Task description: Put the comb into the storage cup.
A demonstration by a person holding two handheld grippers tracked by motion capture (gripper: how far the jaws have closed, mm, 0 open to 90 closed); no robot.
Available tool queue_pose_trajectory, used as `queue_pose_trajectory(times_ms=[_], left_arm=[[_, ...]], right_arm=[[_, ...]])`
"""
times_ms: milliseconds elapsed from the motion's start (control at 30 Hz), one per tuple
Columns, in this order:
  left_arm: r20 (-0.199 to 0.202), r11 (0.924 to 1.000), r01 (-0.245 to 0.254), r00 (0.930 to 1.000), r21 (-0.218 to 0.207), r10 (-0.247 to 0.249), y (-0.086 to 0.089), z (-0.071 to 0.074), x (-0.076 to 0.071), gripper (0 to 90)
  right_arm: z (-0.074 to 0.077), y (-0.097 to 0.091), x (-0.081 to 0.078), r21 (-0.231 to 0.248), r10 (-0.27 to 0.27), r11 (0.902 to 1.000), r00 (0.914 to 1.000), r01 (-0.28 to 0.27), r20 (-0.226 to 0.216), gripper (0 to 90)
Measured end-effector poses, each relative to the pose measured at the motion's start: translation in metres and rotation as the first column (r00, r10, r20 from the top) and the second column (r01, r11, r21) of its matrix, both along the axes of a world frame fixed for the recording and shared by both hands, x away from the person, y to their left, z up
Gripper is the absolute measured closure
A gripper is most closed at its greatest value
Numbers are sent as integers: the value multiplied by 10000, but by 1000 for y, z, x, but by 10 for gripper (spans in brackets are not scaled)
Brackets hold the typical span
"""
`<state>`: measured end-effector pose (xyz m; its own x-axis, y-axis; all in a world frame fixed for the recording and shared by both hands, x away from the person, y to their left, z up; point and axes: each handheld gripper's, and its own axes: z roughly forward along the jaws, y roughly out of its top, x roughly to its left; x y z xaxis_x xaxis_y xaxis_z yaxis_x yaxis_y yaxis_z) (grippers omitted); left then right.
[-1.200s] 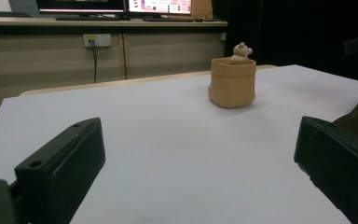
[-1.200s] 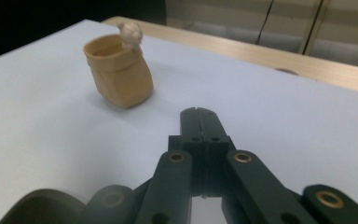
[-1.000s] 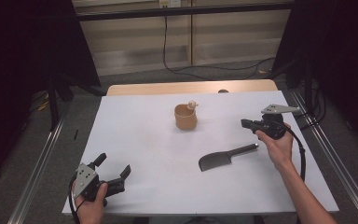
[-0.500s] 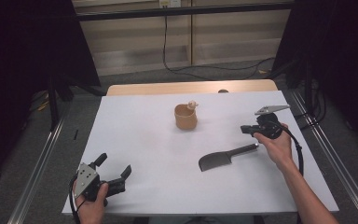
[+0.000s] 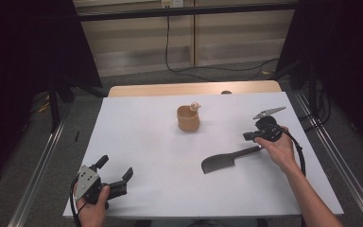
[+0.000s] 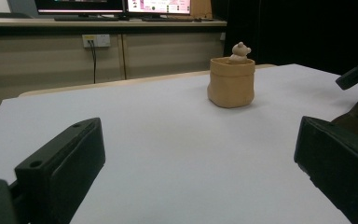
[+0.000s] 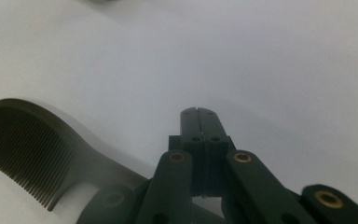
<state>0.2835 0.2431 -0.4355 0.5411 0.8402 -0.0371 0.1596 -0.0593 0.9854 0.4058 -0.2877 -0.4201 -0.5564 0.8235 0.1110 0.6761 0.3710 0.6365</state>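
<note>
Tan fabric pouch [image 5: 188,119] holding small beige bear figure [image 5: 195,106], table centre.
Right gripper [image 5: 248,136], jaws pressed together, empty, hovers at dark plastic comb [image 5: 227,161]'s 1 o'clock handle end; left gripper [image 5: 116,175] gapes wide, empty.

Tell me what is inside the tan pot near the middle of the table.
A small bear figurine pokes its head above the rim of the tan pot, at the far side. Its lower body is hidden by the pot wall, as is anything else inside.
</note>
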Motion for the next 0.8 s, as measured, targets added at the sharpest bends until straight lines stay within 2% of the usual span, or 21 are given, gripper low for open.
queue_pose_trajectory(times_ms=[200,367,433,800], left_arm=[[-8,10000,59,10000,33,-59,0,0,0,20],[9,10000,30,10000,54,-30,0,0,0,19],[20,10000,5,10000,61,-5,-1,0,0,20],[2,9999,74,10000,89,-74,0,0,0,20]], right_arm=[[-5,2,1,-155,304,9994,9992,-308,-275,900],[-9,1,1,-409,258,9988,9990,-273,-374,900],[-11,-1,2,-292,156,9994,9989,-169,-432,900],[-20,-1,1,-621,83,9980,9966,-133,-814,900]])
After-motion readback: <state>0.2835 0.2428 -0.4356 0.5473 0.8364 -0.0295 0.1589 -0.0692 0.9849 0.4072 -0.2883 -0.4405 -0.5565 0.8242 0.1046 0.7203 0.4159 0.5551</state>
